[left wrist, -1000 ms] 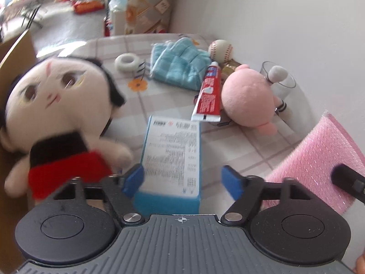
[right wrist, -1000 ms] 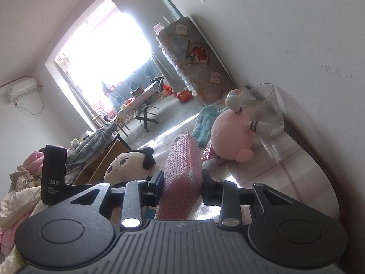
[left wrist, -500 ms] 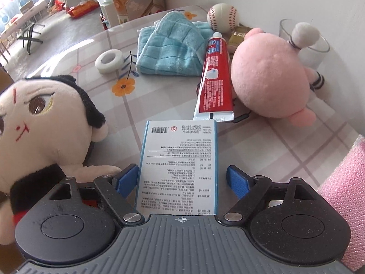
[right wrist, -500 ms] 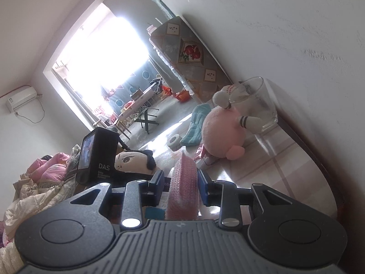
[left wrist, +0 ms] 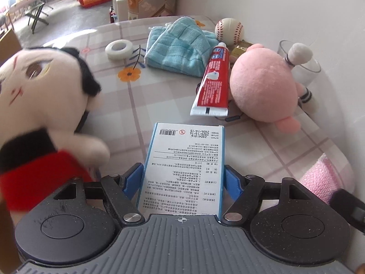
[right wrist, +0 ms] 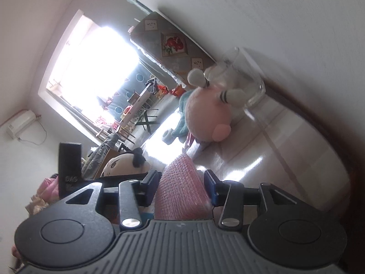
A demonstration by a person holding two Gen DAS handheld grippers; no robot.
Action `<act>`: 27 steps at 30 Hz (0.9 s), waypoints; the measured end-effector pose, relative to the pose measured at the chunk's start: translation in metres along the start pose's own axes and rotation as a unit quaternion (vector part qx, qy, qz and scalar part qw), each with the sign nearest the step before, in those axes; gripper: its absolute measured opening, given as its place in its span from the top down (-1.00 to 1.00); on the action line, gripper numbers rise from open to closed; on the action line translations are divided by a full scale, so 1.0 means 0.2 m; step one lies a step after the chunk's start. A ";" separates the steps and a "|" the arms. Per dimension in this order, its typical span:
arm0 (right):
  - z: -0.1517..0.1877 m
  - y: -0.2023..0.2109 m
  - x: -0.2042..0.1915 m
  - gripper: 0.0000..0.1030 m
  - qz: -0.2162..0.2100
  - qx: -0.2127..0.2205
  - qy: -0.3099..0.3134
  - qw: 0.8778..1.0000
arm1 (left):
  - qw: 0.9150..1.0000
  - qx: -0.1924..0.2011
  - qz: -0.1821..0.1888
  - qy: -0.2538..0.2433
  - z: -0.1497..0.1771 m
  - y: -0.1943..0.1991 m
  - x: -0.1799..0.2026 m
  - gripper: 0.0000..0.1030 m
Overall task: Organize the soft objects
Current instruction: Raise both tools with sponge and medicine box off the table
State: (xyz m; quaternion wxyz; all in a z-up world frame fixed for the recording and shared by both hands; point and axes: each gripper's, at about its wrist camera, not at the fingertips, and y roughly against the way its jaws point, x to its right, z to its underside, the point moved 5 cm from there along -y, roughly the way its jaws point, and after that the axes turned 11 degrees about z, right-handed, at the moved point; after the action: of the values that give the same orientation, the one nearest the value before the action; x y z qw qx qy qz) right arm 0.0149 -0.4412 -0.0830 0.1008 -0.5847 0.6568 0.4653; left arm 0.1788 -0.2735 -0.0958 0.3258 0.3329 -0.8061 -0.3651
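My left gripper (left wrist: 183,178) is shut on a blue-and-white printed box (left wrist: 184,169), held over the table. A black-haired doll in red (left wrist: 38,105) lies close at its left. A pink plush toy (left wrist: 262,86) lies ahead on the right, also seen in the right wrist view (right wrist: 207,114). A light blue towel (left wrist: 180,48) lies further back. My right gripper (right wrist: 182,186) is shut on a pink bubble-wrap pad (right wrist: 182,194), which shows at the right edge of the left wrist view (left wrist: 324,178). The doll (right wrist: 123,164) shows left of it.
A red toothpaste tube (left wrist: 214,80), a white tape roll (left wrist: 118,49), a baseball (left wrist: 229,30) and a glass (left wrist: 303,68) stand on the checked tablecloth (left wrist: 159,105). The wall runs along the right. A cardboard box edge (left wrist: 9,41) sits at the far left.
The left gripper closed onto the printed box and drew back a little. The right gripper tilted to the left with the pink pad, which looks less tightly squeezed.
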 end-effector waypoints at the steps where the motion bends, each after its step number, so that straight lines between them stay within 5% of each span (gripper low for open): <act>1: 0.01 -0.02 0.01 0.07 -0.004 -0.004 -0.009 1.000 | 1.000 0.003 0.002 0.005 0.01 0.01 0.00 -0.44; 13: 0.10 -0.04 -0.06 -0.06 0.036 0.006 0.026 0.999 | 0.999 0.024 -0.018 -0.026 0.08 0.00 0.03 -0.43; 18: 0.03 0.12 0.00 -0.43 0.054 0.059 0.014 0.997 | 0.999 0.030 -0.022 -0.024 0.08 0.01 0.03 -0.43; 20: 0.03 0.19 0.03 -0.43 0.063 0.068 0.002 0.996 | 0.999 0.030 -0.021 -0.024 0.08 0.01 0.03 -0.43; 27: 0.23 0.25 0.09 -0.44 0.059 0.000 -0.077 0.995 | 0.999 0.032 -0.019 -0.022 0.07 0.01 0.02 -0.43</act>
State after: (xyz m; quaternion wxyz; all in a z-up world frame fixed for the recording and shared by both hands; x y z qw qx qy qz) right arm -0.0533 -0.4251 -0.0950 0.1233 -0.5071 0.6804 0.5145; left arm 0.1650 -0.2711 -0.1009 0.2896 0.3506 -0.8180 -0.3524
